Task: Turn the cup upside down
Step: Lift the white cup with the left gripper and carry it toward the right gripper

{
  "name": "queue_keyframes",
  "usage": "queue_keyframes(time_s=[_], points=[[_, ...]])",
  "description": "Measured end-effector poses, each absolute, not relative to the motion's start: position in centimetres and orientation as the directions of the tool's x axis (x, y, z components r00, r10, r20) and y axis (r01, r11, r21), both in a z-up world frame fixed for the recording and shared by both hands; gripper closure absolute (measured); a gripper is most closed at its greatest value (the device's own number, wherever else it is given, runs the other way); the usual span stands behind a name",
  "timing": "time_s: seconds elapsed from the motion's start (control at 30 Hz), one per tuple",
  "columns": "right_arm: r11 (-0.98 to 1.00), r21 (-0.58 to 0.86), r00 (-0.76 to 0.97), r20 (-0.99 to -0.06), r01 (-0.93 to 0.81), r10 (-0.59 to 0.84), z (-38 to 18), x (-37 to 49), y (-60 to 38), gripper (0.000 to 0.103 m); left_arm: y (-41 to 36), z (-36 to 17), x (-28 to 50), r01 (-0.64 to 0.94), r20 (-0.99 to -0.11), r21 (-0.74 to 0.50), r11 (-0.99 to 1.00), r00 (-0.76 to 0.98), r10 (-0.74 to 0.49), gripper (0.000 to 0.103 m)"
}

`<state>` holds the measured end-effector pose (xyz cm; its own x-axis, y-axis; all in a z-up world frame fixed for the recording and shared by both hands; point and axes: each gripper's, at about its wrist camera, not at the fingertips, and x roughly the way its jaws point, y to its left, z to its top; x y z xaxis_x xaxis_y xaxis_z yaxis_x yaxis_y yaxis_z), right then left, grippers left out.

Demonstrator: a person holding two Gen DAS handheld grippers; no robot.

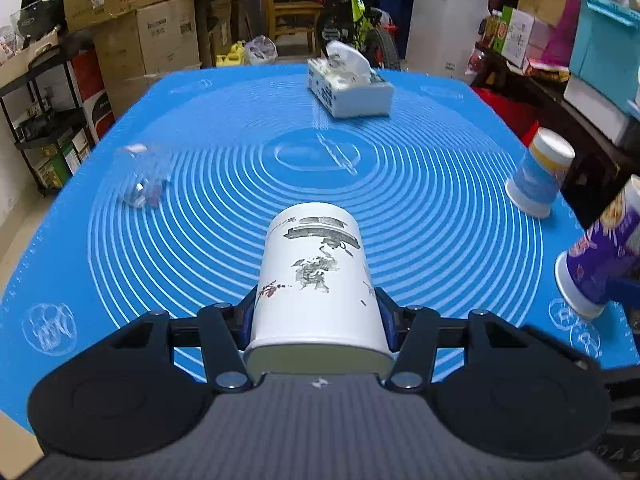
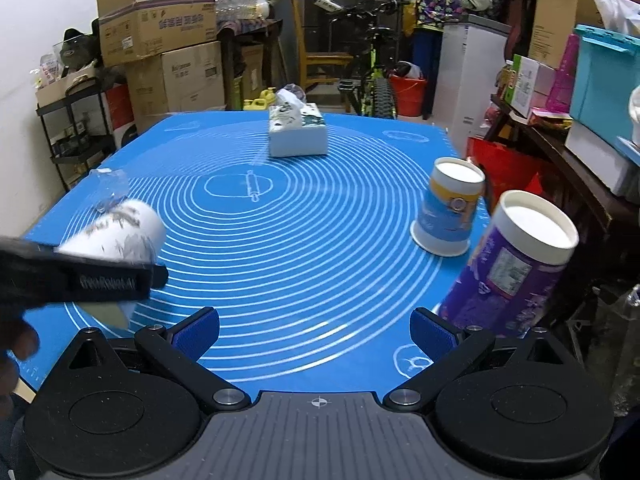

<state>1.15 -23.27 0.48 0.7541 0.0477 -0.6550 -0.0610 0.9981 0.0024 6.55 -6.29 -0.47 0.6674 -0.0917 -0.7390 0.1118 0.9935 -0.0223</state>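
Closest to us, our left gripper (image 1: 318, 316) pinches the white paper cup (image 1: 316, 280) by its sides near the rim, held above the blue mat (image 1: 420, 208). We judge it light and crushable, so squeeze gently. Our right gripper (image 2: 316, 330) gapes, holding nothing.

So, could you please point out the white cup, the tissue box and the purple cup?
white cup (image 1: 316, 280): left wrist view, on its printed side wall.
tissue box (image 2: 298, 138): right wrist view, on its front face.
purple cup (image 2: 508, 276): right wrist view, on its side.
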Motion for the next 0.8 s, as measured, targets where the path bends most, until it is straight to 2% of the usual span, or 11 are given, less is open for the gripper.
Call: queue_keyframes(time_s=[0.47, 0.57, 0.63, 0.73, 0.8], points=[[1.0, 0.002, 0.749, -0.662, -0.027, 0.022, 0.1, 0.6, -24.7, 0.002, -8.5, -3.3, 6.9, 0.165, -0.77, -0.024, 0.986, 0.626, -0.123, 0.043], [1.0, 0.002, 0.748, -0.664, -0.027, 0.022, 0.1, 0.7, -24.7, 0.002, -8.6, -3.6, 6.9, 0.17, -0.777, -0.019, 0.985, 0.618, -0.122, 0.039], [1.0, 0.002, 0.746, -0.666, -0.028, 0.022, 0.0, 0.7, -24.6, 0.002, -8.7, -3.6, 7.0, 0.173, -0.784, -0.017, 0.985, 0.608, -0.12, 0.03], [1.0, 0.003, 0.744, -0.667, -0.029, 0.023, -0.1, 0.7, -24.6, 0.002, -8.7, -3.6, 6.8, 0.172, -0.779, -0.004, 0.985, 0.617, -0.111, 0.023], [1.0, 0.003, 0.744, -0.668, -0.029, 0.023, -0.1, 0.8, -24.6, 0.002, -8.8, -3.5, 6.8, 0.173, -0.779, 0.003, 0.985, 0.618, -0.106, 0.023]])
